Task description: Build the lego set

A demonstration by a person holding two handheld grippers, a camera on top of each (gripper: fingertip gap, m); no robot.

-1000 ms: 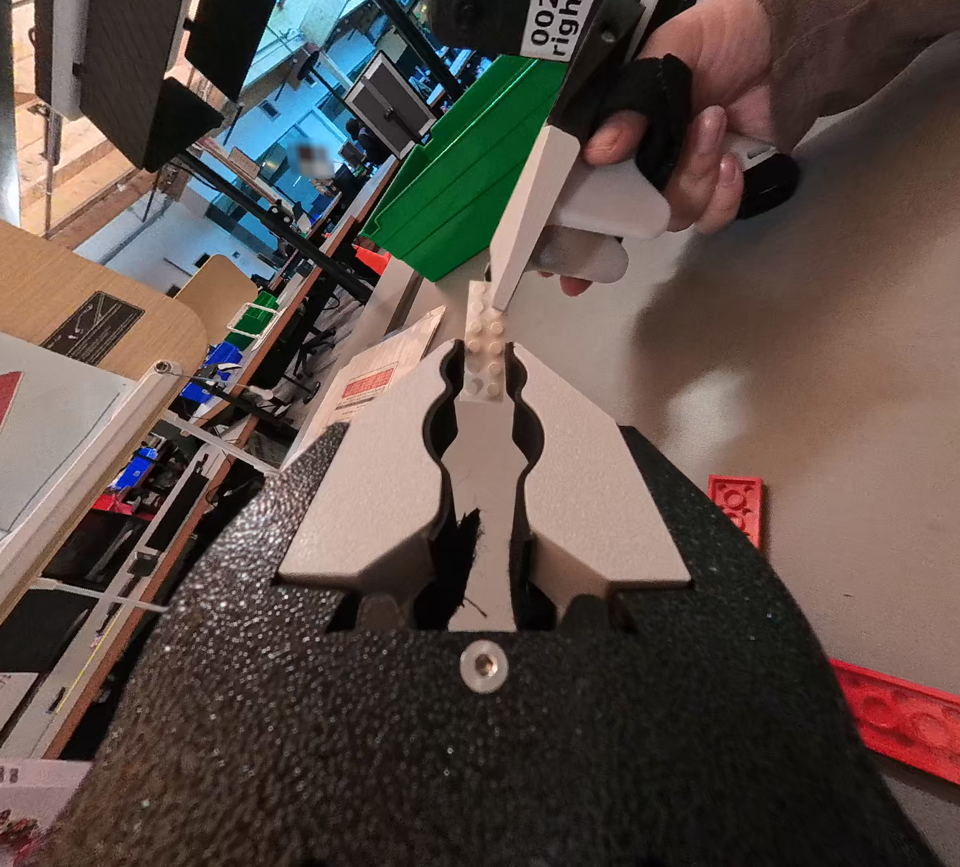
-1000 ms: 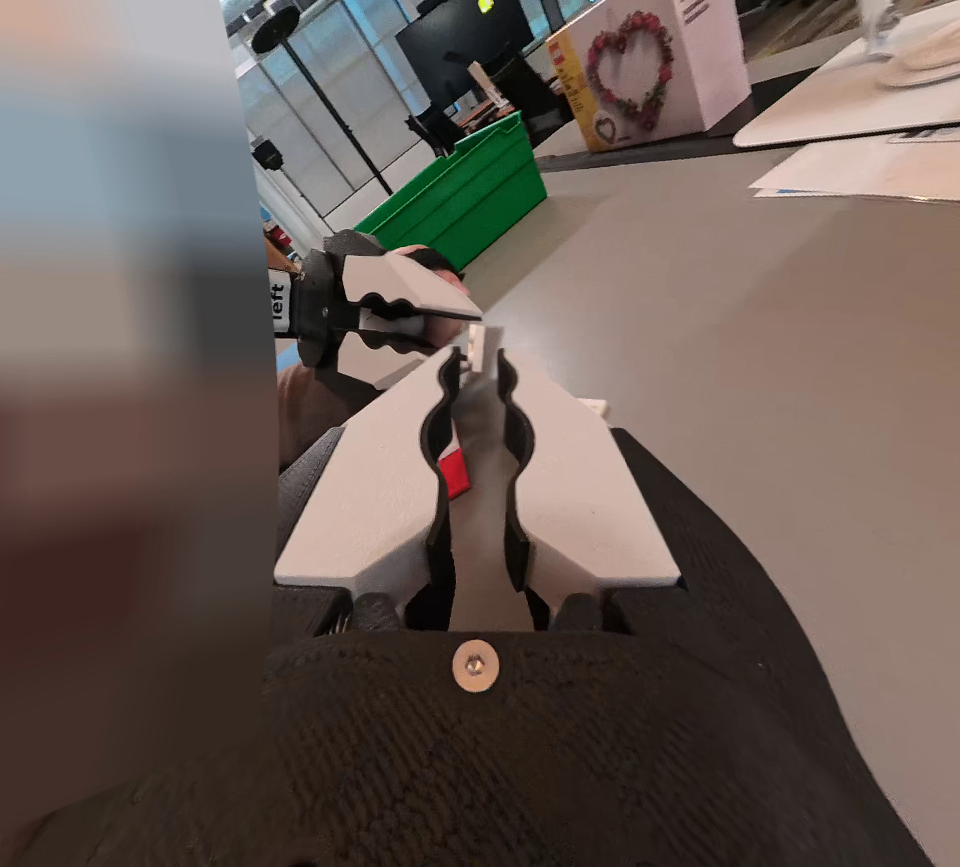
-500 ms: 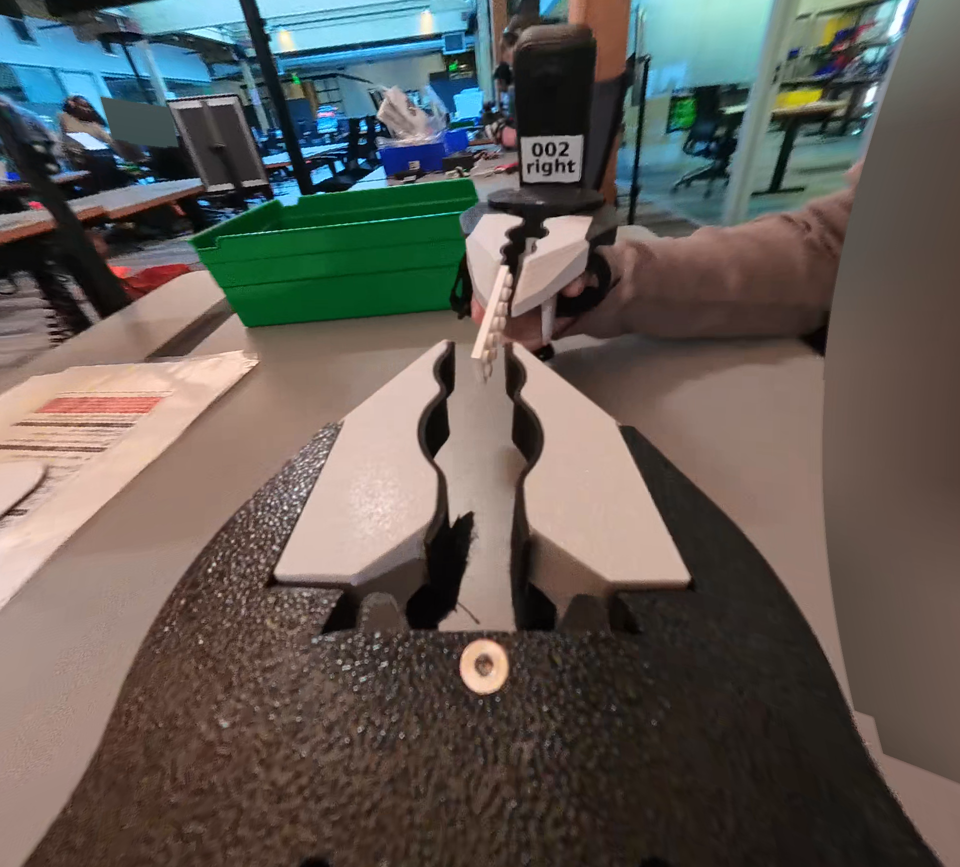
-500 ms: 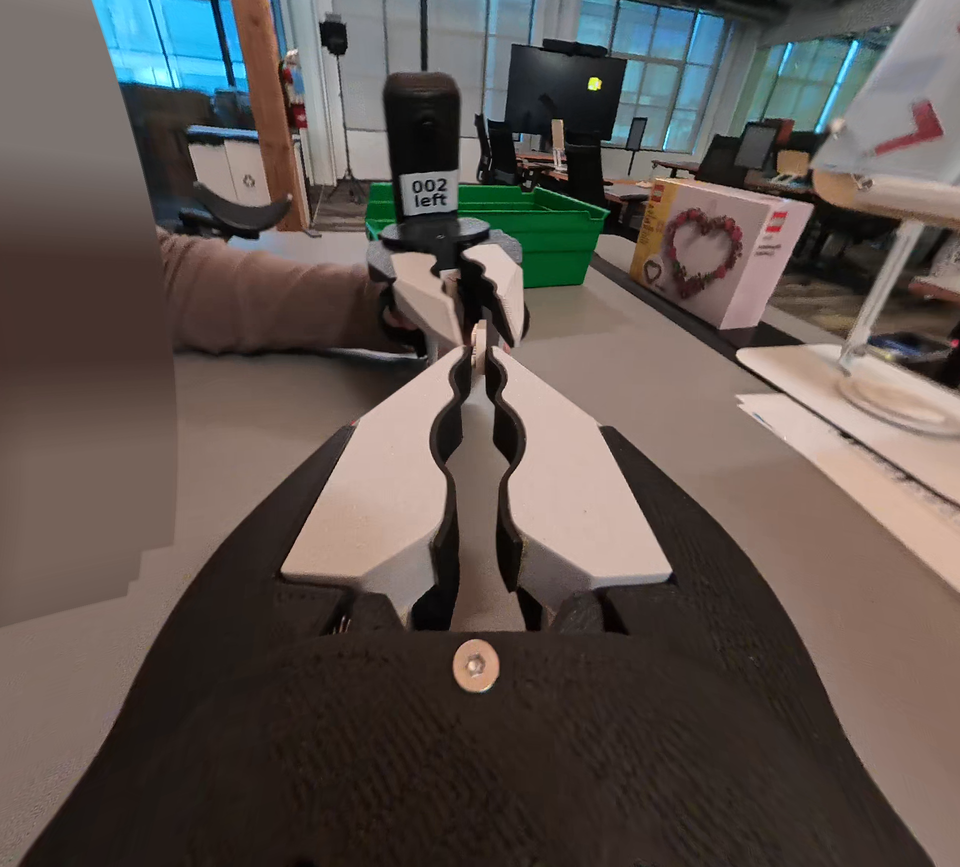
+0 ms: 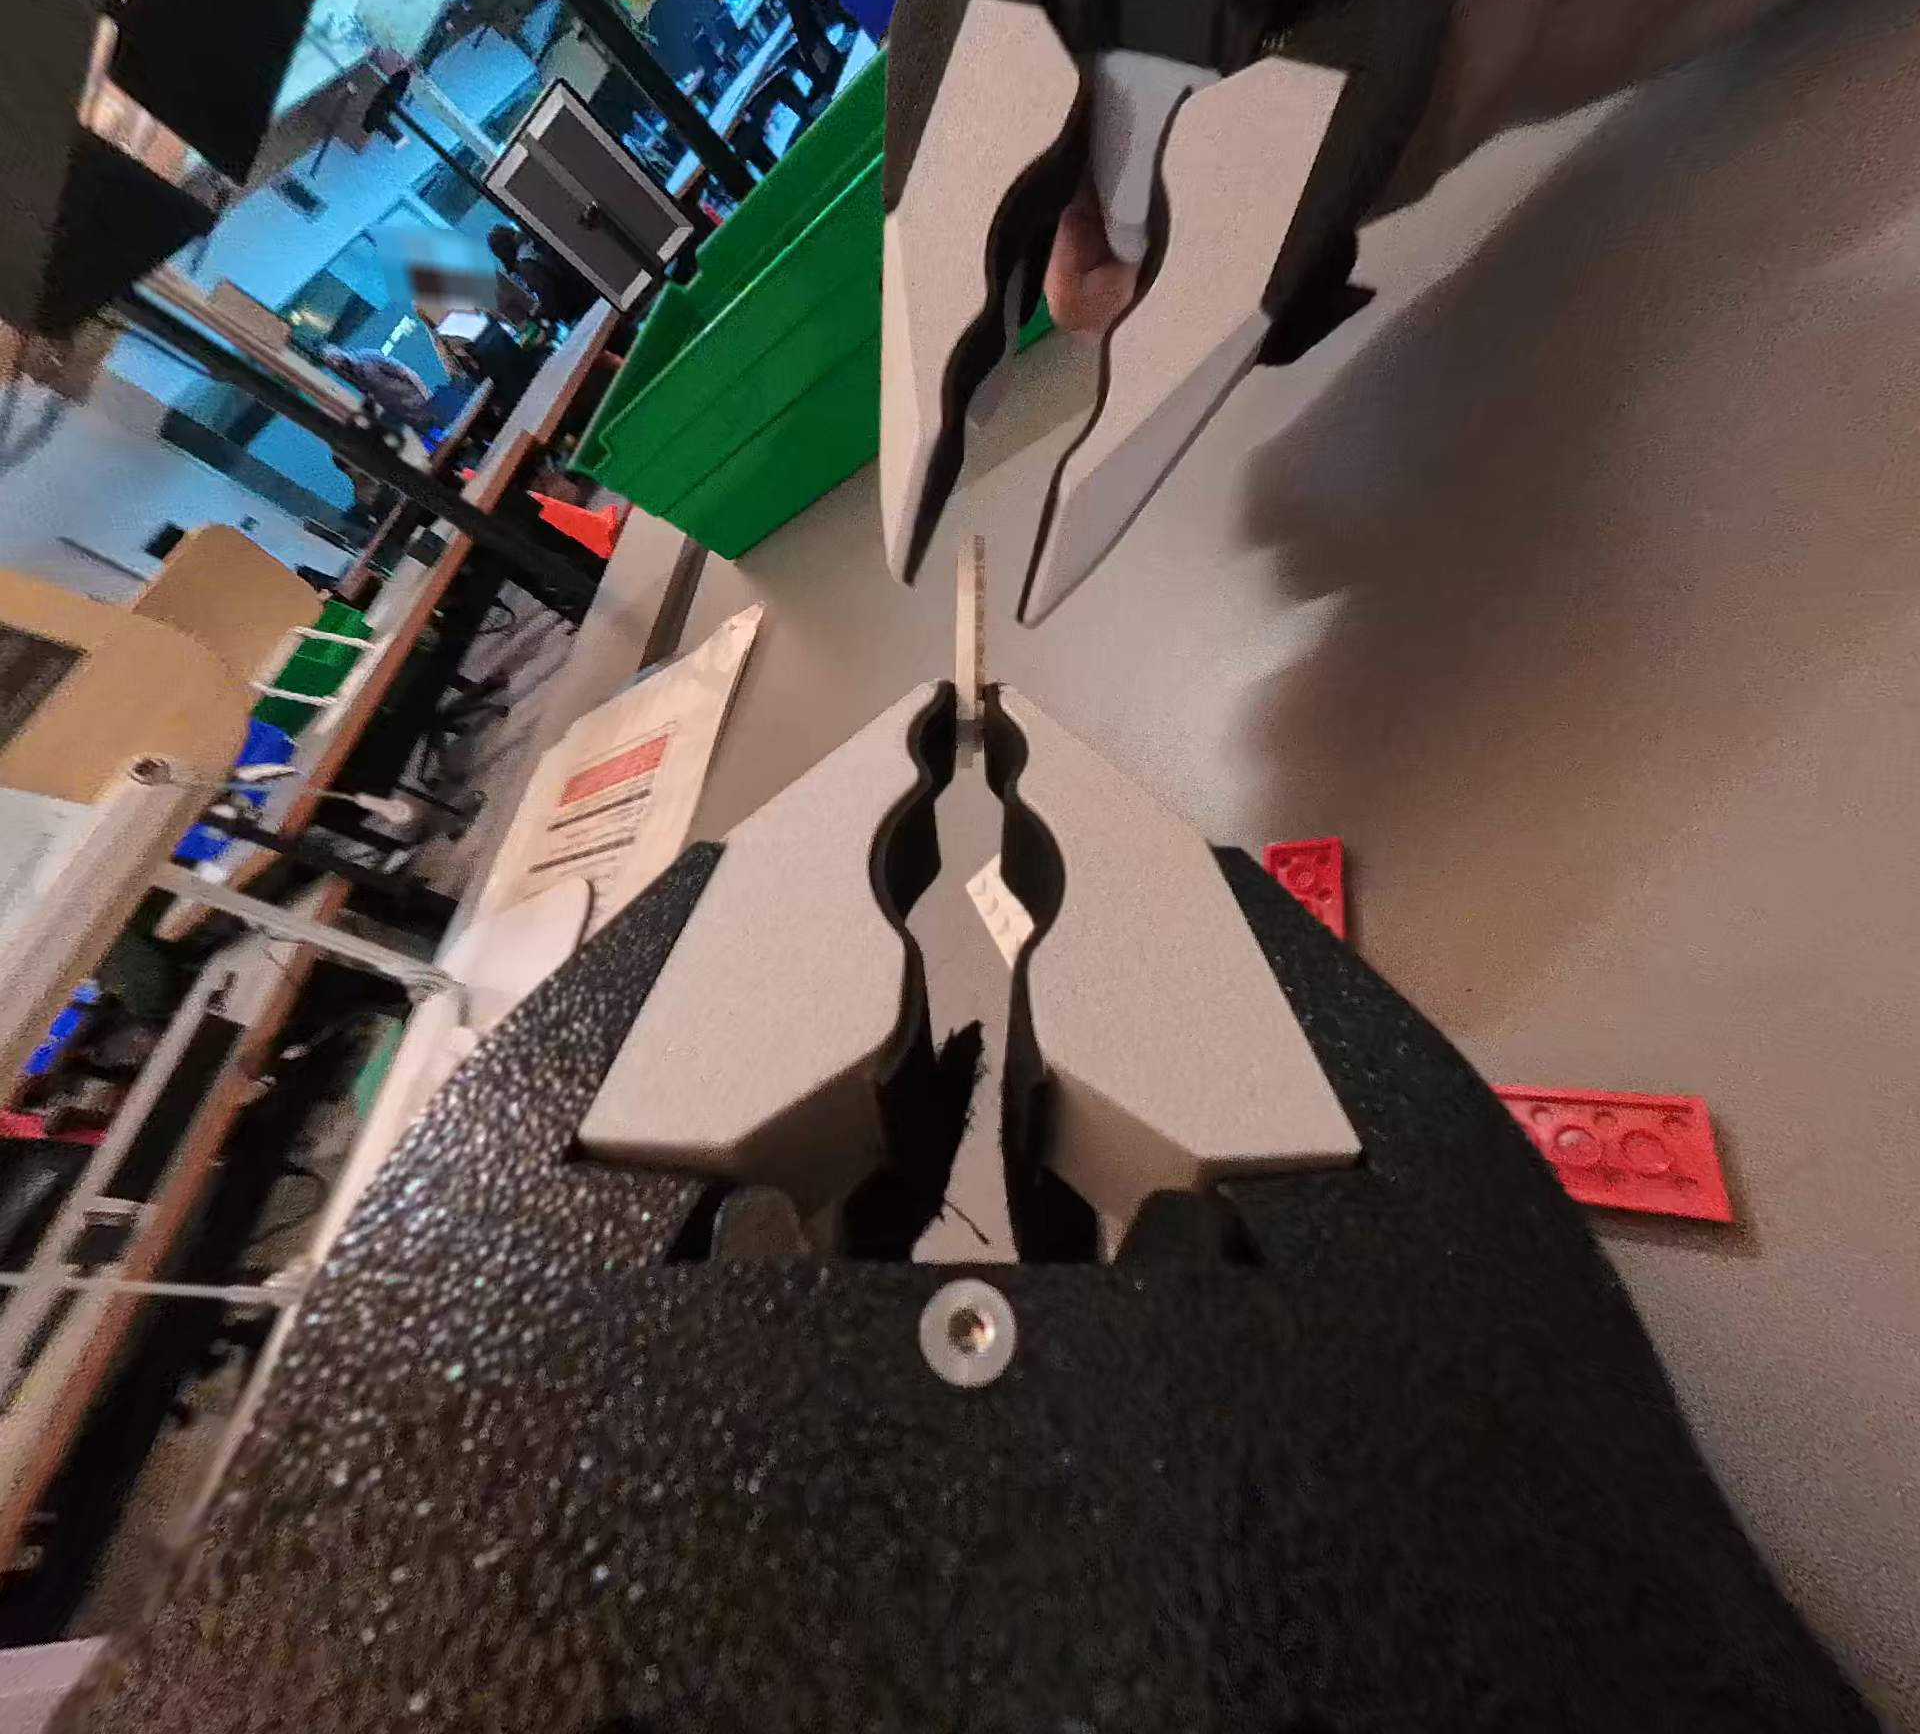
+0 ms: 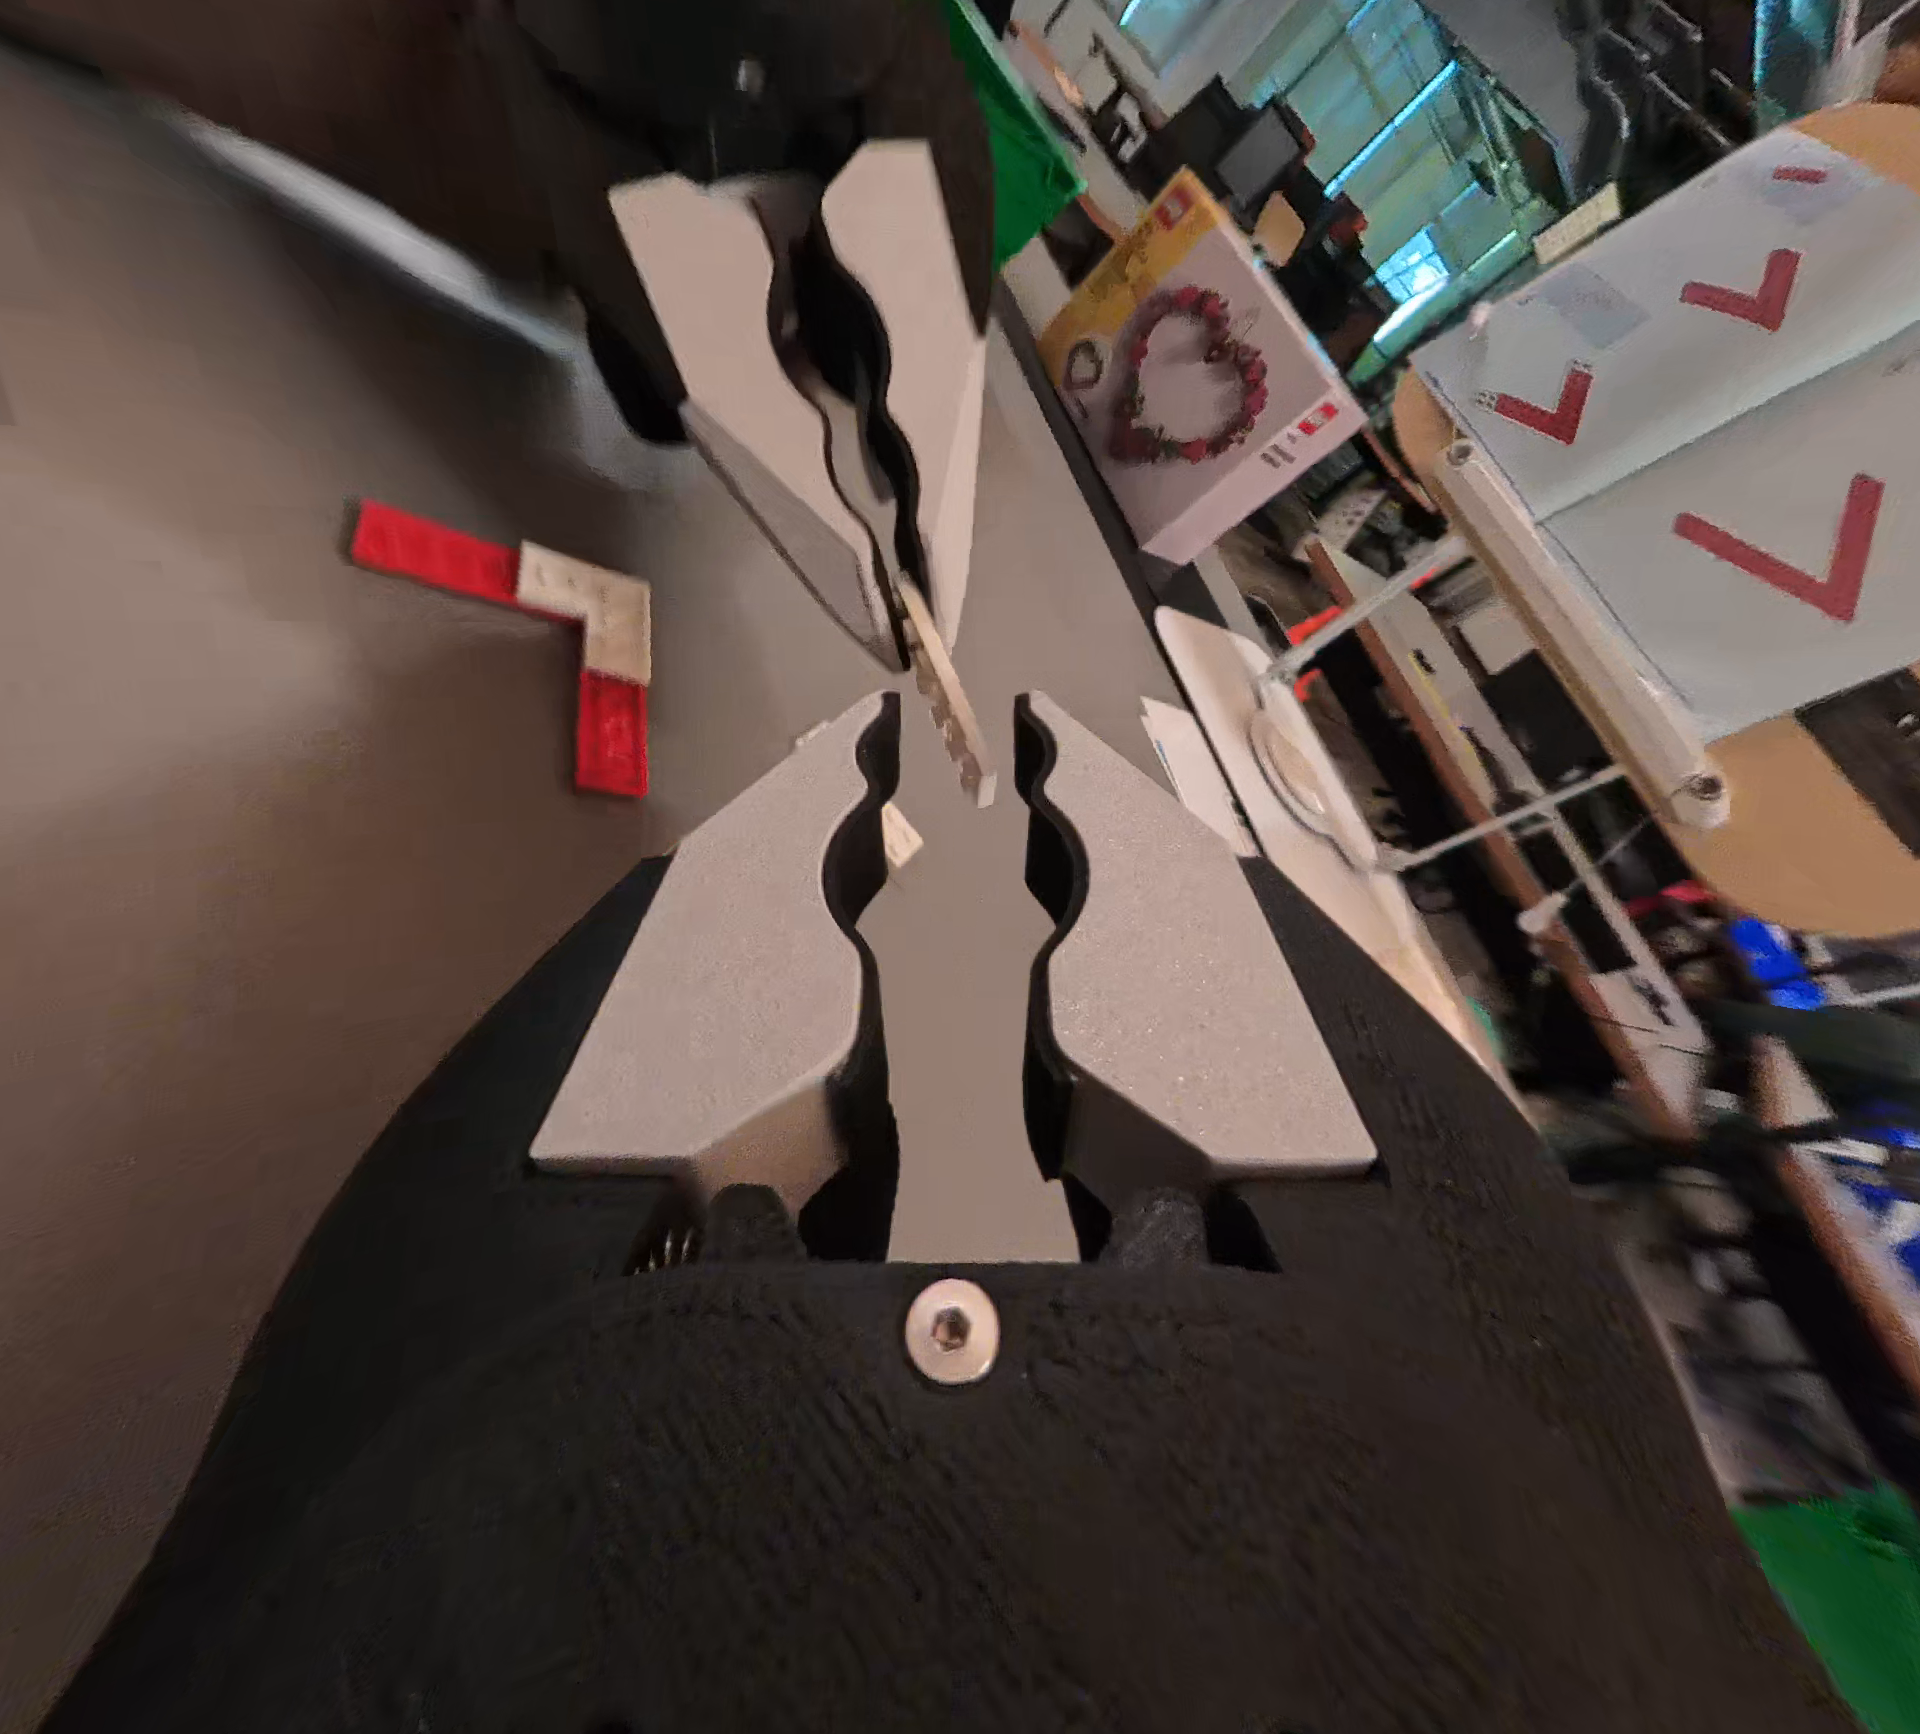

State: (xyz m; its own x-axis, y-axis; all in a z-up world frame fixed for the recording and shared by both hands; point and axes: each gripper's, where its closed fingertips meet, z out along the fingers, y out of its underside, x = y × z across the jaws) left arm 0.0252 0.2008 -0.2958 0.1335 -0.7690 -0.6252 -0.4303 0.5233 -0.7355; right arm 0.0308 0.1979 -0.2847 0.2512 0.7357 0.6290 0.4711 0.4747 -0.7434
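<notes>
Left wrist view: the left gripper [image 5: 971, 697] is clenched on a white plate [image 5: 971, 619] at centre frame; loose red plates [image 5: 1616, 1154] lie at right.

Right wrist view: the right gripper [image 6: 956, 697] is released around that plate's free end; only a small red-and-white corner [image 6: 582, 604], left of centre, is built, so most remains.

Grey surface [image 5: 1558, 645] here, carrying two red plates [image 5: 1616, 1156] (undersides up), a red-and-white L-shaped assembly [image 6: 582, 614], one small white piece [image 5: 1000, 915], a green bin [image 5: 769, 396] and a boxed set [image 6: 1195, 396].
</notes>
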